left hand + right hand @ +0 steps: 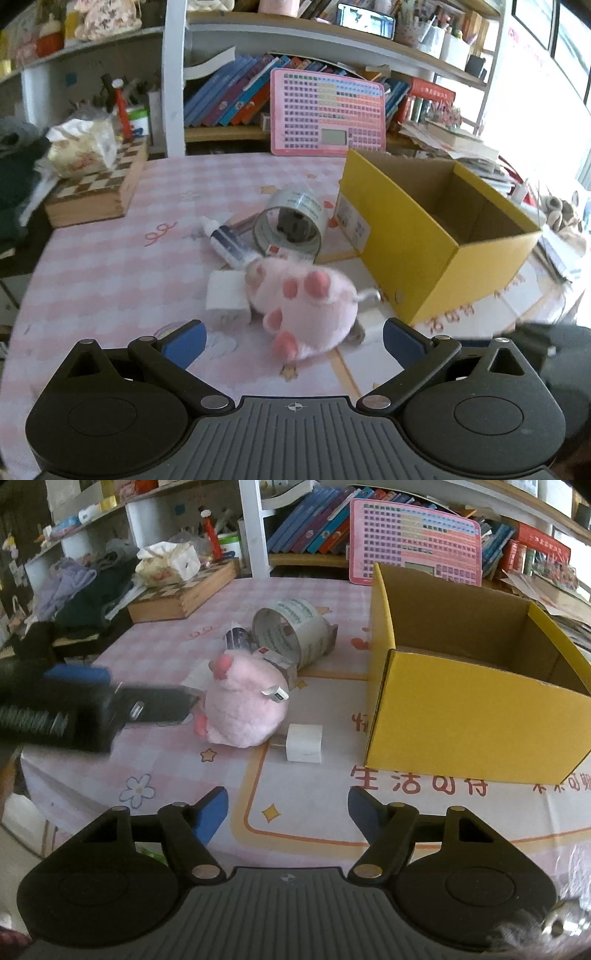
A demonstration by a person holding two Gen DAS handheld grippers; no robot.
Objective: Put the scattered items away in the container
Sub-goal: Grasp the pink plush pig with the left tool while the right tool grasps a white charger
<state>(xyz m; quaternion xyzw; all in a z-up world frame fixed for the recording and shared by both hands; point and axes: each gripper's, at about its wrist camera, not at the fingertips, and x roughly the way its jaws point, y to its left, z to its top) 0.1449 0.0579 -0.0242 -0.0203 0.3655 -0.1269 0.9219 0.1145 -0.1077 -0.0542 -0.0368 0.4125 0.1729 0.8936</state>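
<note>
A pink plush toy [303, 306] lies on the pink checked tablecloth, just ahead of my open left gripper [293, 341]; it also shows in the right wrist view [245, 705]. A roll of tape [291, 225] [291, 631], a small bottle [227, 242] and a white folded packet [225, 291] lie behind it. A white charger plug [304, 743] lies right of the plush. The open yellow cardboard box [424, 236] [469, 686] stands to the right, empty as far as I see. My right gripper [286, 812] is open and empty, near the table's front edge.
A wooden chessboard box [99, 192] with a tissue pack on it stands at the back left. A pink chart board [327, 114] leans against the bookshelf behind the table. Dark clothes [88, 602] are piled at the left. The left gripper's body [74, 709] reaches in from the left.
</note>
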